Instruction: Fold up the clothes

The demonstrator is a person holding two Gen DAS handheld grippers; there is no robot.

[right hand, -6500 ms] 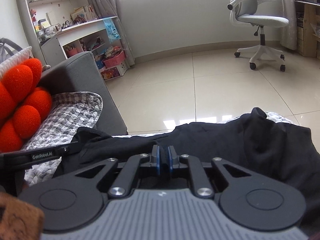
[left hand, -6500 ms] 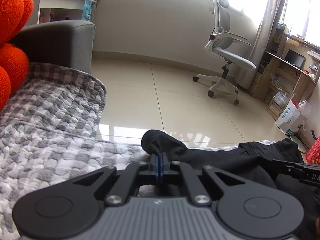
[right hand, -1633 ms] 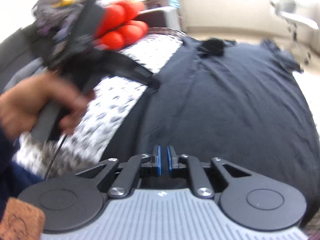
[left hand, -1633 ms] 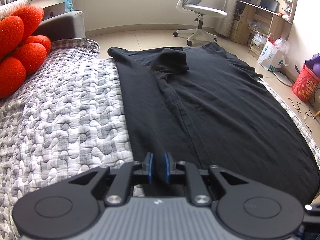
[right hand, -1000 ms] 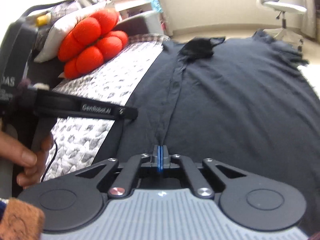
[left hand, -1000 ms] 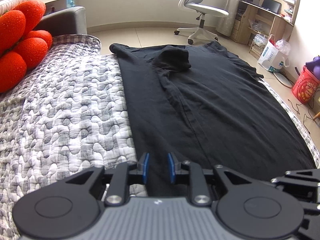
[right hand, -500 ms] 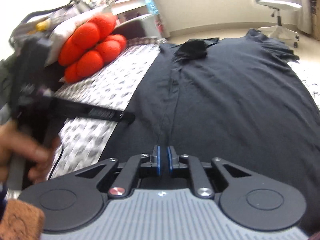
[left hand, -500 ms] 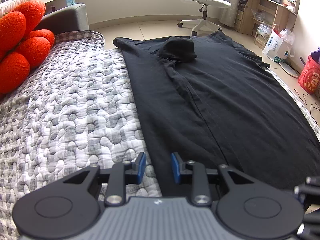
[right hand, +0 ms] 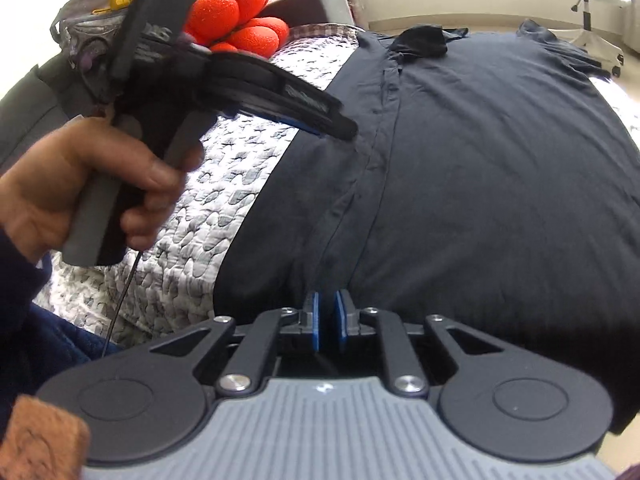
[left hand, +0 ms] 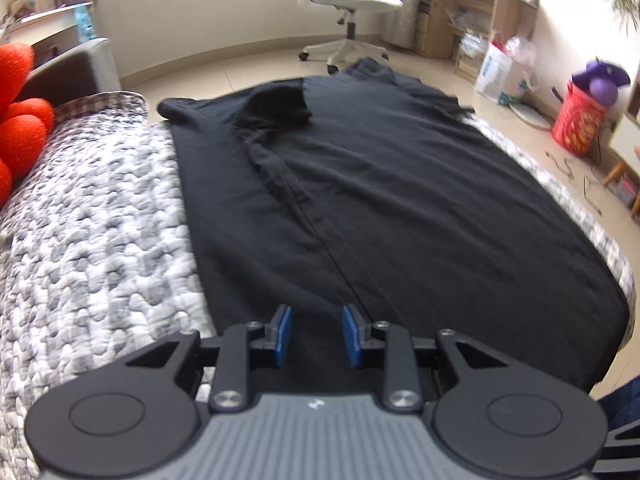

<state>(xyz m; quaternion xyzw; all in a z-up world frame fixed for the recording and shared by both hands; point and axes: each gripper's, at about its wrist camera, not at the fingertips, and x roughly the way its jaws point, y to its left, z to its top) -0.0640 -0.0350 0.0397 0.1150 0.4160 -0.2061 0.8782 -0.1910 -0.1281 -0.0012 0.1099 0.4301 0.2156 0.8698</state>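
Partly cut off: black shirt (left hand: 400, 200) near hem (behind right gripper (right hand: 327, 326)).

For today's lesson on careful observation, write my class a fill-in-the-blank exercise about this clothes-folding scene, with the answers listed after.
1. The black garment lies spread out on a grey-and-white ____.
2. The left gripper has its blue pads ____ above the garment.
3. The cushion beyond the quilt is coloured ____.
4. On the floor past the garment stands a white office ____.

Missing words: quilt; apart; red; chair
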